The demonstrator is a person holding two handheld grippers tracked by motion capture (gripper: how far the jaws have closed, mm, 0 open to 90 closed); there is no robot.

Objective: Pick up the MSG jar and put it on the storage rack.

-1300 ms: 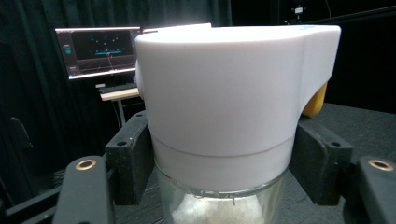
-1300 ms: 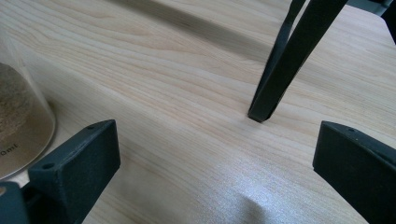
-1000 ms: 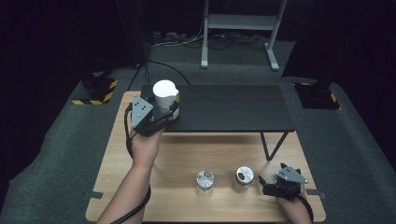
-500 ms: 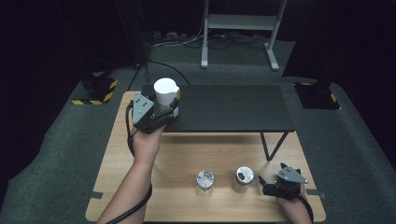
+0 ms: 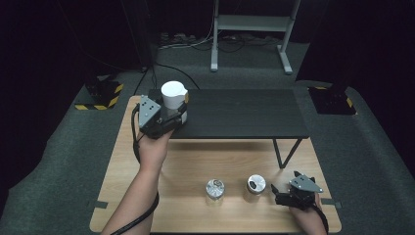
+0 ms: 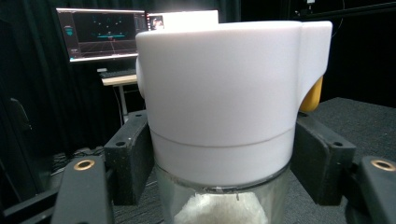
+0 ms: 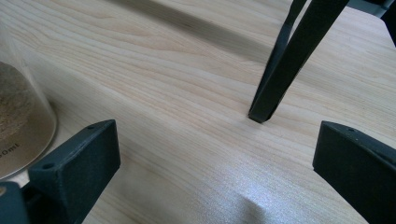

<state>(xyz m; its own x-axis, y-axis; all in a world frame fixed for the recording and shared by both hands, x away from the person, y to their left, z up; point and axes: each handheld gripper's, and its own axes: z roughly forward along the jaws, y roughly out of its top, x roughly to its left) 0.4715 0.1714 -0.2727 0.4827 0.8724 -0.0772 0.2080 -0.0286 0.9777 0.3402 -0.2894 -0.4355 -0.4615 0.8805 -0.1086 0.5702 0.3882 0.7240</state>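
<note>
The left gripper point(image 5: 169, 115) holds a clear jar with a white cap point(image 5: 174, 95) over the near left corner of the black raised shelf point(image 5: 240, 113) that stands on the wooden bench point(image 5: 186, 166). From the left gripper view, its jaws pinch the jar point(image 6: 219, 121) from both sides just at the seam where the white cap meets the glass, with a pale powder showing below. Gripping that high keeps the base free, which I judge suits setting the jar down upright on the shelf; whether its bottom already touches the shelf I cannot tell.

The right gripper point(image 5: 281, 195) rests low at the near right edge of the bench, its jaws spread wide with nothing between them. In the right gripper view it looks across bare wood toward the shelf's black leg point(image 7: 285, 65), with a glass jar of brownish powder point(image 7: 21, 126) at the left margin. Two small jars stand on the bench in front of the person: one with a silvery top point(image 5: 215, 188) and one beside it, nearer the right gripper point(image 5: 256, 184). The open right gripper sits just beside that second jar, probably waiting its turn to pick it up.
</note>
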